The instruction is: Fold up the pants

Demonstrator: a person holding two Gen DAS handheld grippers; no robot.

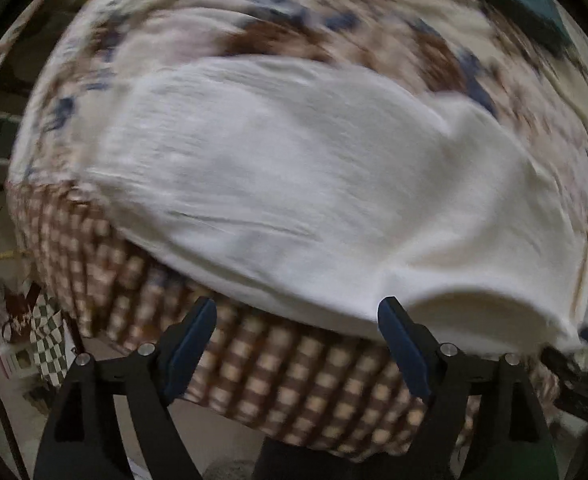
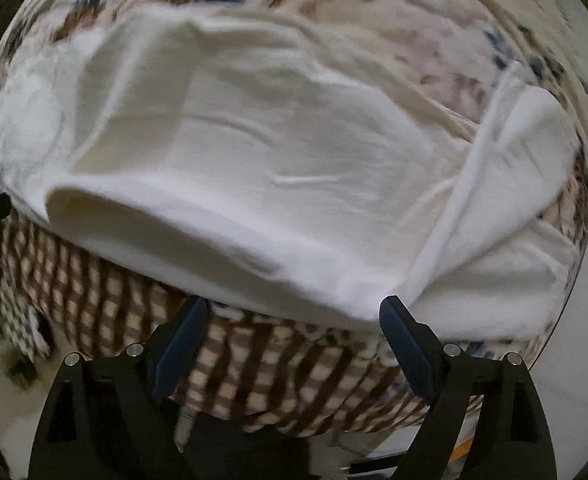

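On the bed [image 1: 334,380], white pants [image 1: 294,184] lie spread, left gripper [image 1: 298,344] and right gripper [image 2: 294,340] both agape and empty at the near edge; next, likely, pinch that edge.

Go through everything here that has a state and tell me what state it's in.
White pants: spread on the bed, wrinkled, one corner flipped over.
Left tool: open, holding nothing.
Right tool: open, holding nothing.
Checked blanket: draped over the bed edge.
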